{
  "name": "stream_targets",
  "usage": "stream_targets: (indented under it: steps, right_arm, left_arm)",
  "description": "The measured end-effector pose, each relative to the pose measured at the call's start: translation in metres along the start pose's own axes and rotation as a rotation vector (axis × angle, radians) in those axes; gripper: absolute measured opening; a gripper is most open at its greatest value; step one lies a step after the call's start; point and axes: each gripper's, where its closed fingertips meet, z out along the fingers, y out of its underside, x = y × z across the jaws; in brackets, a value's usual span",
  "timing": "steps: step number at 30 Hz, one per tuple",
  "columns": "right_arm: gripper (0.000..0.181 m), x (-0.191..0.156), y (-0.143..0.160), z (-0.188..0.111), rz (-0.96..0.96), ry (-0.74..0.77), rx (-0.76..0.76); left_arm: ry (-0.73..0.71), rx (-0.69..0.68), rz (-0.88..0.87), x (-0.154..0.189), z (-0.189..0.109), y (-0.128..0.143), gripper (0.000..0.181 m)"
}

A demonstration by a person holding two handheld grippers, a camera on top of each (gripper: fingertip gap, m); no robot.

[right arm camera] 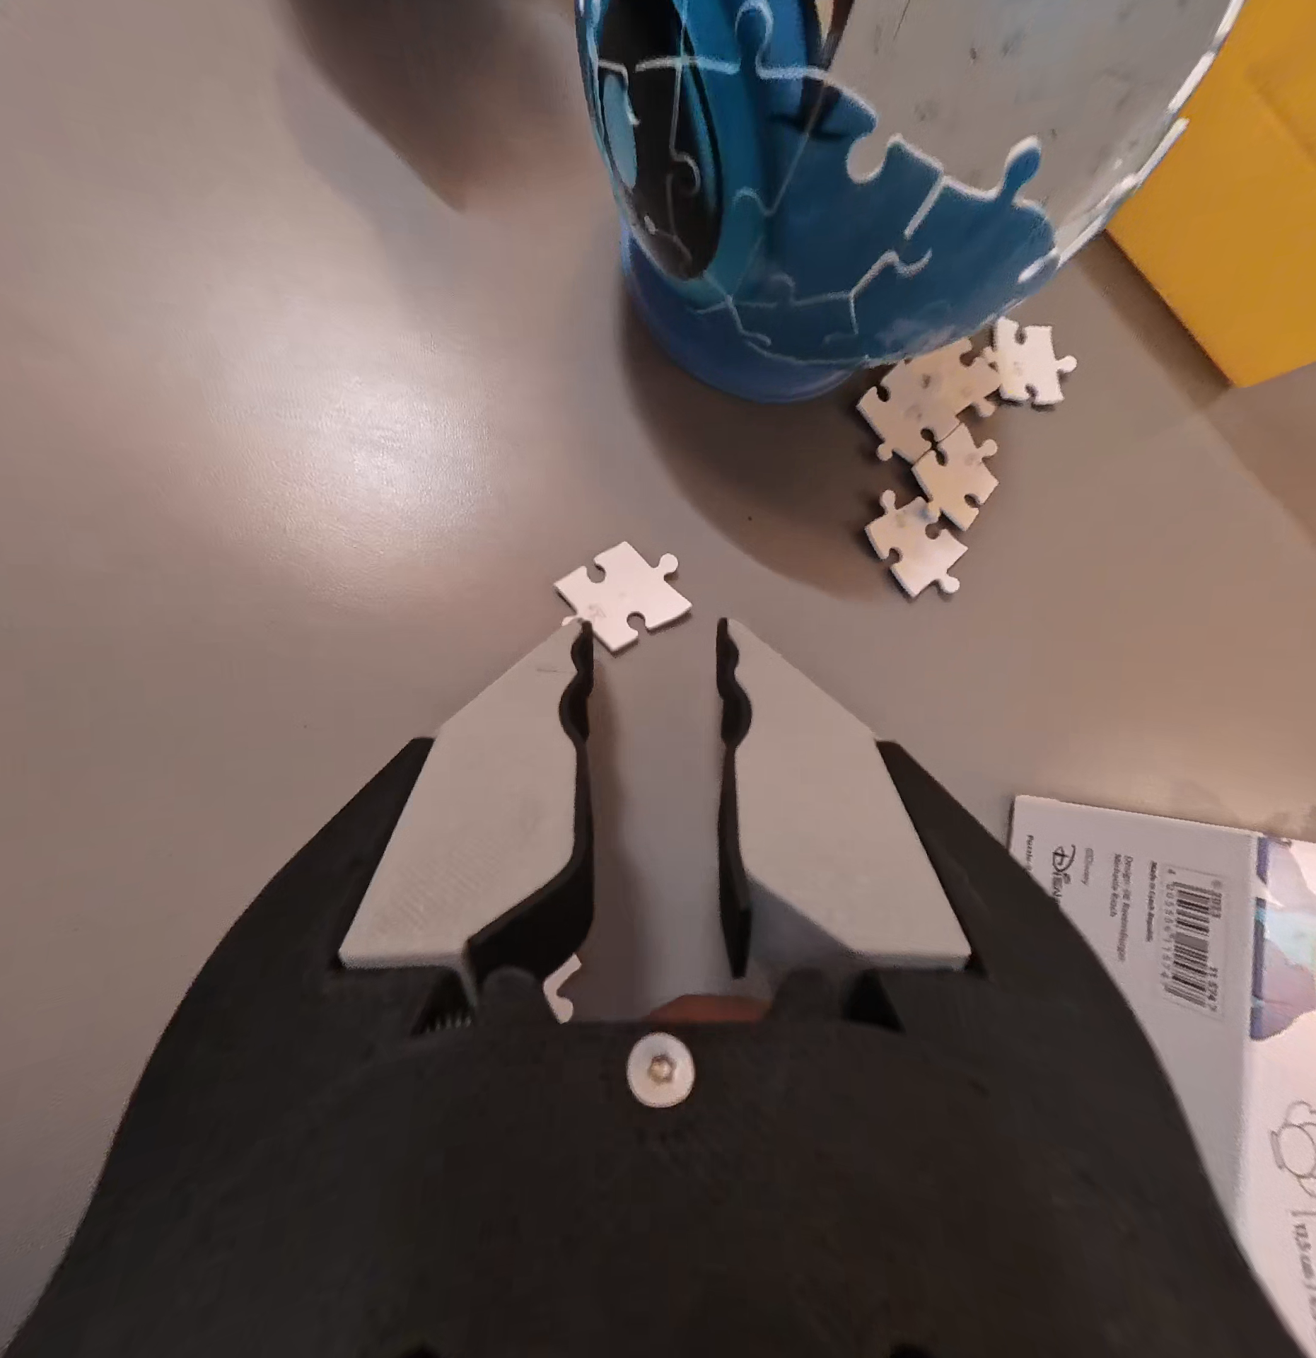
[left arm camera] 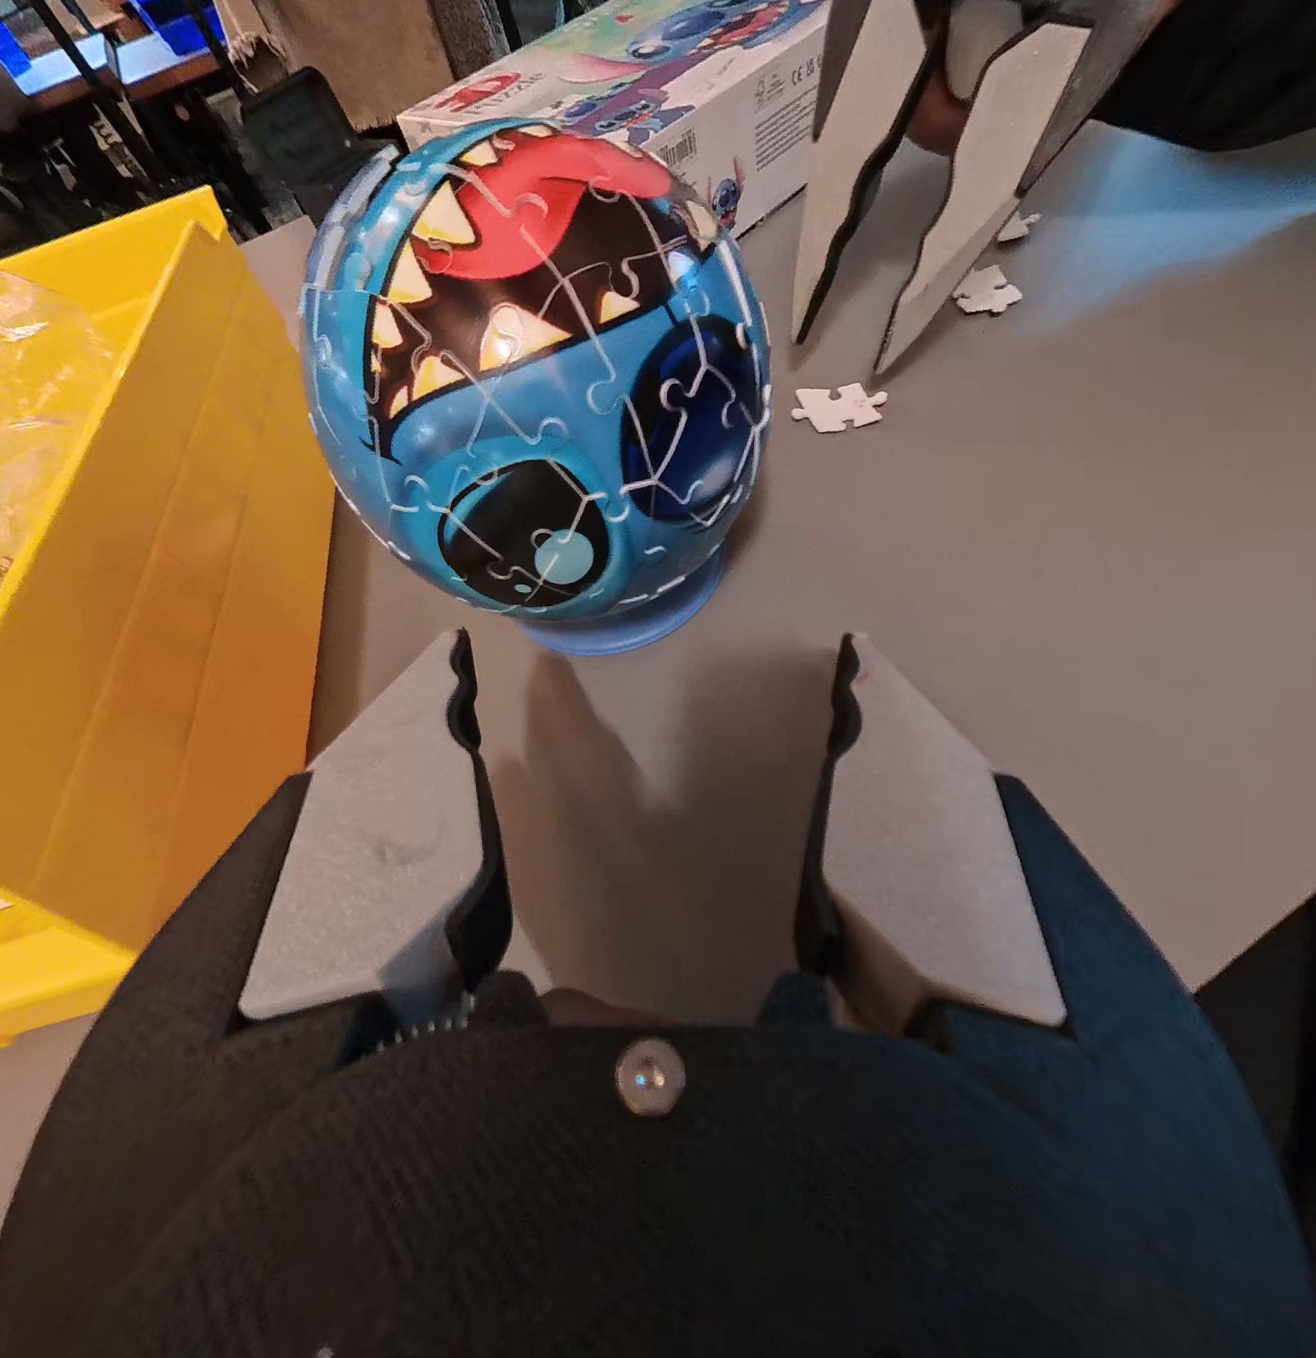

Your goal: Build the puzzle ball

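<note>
The right gripper hangs released just over a loose white puzzle piece on the desk, the left gripper likewise unclenched before the puzzle ball on its blue stand.

The puzzle ball on its blue stand blocks the middle of the grey bench. Bare bench lies between it and the left claw, whose fingers are spread. The yellow bin walls the bench's left edge, the puzzle box its far edge. Ahead of the right claw, loose pieces lie scattered: one piece at its tips, a cluster just beside the stand.
</note>
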Motion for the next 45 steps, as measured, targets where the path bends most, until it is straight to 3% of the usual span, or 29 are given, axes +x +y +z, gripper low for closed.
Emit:
stream_targets:
  steps: [5, 11, 16, 25, 30, 32, 34, 37, 41, 45]
  right_arm:
    - [0.033, 0.007, 0.002, 0.003, -0.008, -0.043, -0.007]
    - [0.024, -0.01, 0.009, 0.001, -0.049, -0.143, -0.085]
    - [0.025, -0.014, -0.002, -0.002, -0.083, -0.142, -0.076]
    - [0.05, -0.009, -0.002, 0.008, 0.049, -0.133, -0.138]
    - [0.052, -0.008, 0.0, 0.016, 0.031, -0.116, -0.152]
    - [0.05, -0.009, -0.002, 0.018, 0.035, -0.122, -0.142]
    - [0.034, -0.012, -0.003, 0.019, 0.039, -0.143, -0.136]
    - [0.031, -0.013, 0.0, 0.017, 0.03, -0.145, -0.141]
    - [0.0, -0.015, -0.011, 0.01, -0.048, -0.117, -0.119]
    - [0.006, -0.013, -0.017, 0.003, -0.063, -0.08, -0.132]
  left_arm:
    - [0.018, -0.035, 0.032, 0.005, 0.004, 0.004, 0.088]
    - [0.022, -0.044, 0.05, 0.007, 0.005, 0.005, 0.083]
    - [0.049, -0.04, 0.021, 0.008, 0.005, 0.004, 0.082]
    - [0.051, -0.039, 0.022, 0.008, 0.005, 0.004, 0.08]
    - [0.05, -0.039, 0.02, 0.008, 0.005, 0.004, 0.079]
    - [0.047, -0.042, 0.022, 0.007, 0.005, 0.005, 0.079]
    - [0.044, -0.044, 0.026, 0.007, 0.006, 0.005, 0.079]
    - [0.012, -0.032, 0.026, 0.005, 0.004, 0.003, 0.081]
    - [0.053, 0.003, -0.057, 0.029, -0.002, -0.005, 0.08]
    - [0.079, -0.08, -0.078, 0.058, 0.004, 0.007, 0.077]
